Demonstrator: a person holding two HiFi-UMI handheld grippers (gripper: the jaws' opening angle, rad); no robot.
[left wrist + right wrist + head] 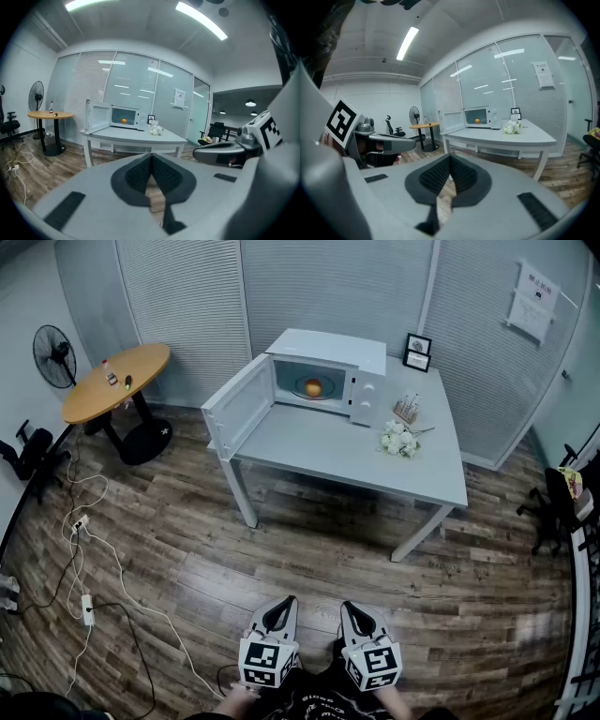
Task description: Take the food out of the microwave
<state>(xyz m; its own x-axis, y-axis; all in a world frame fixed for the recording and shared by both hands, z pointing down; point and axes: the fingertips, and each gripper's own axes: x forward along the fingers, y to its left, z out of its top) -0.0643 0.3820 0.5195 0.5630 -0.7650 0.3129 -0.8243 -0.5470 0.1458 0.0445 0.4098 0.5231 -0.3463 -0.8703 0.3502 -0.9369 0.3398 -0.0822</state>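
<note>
Food, head view: an orange round piece [313,387] sat inside the microwave [328,345], which stood at the tabletop's far left corner.
Door, head view: the microwave door [239,409] stood swung wide, reaching out past the tabletop's left edge.
Tabletop, head view: the white table [375,460] was bare along its near edge; flowers [398,439] lay toward the right edge.
Floor, head view: open wooden floor [281,540] stretched up to the table's near edge; cables [84,521] trailed along the left.
Grippers, head view: left gripper [286,601] and right gripper [349,607] hung side by side, well apart from the table.
Left gripper view: jaws pressed together on nothing; the food showed far ahead in the microwave.
Right gripper view: jaws pressed together, empty; the table's near edge was well ahead.
</note>
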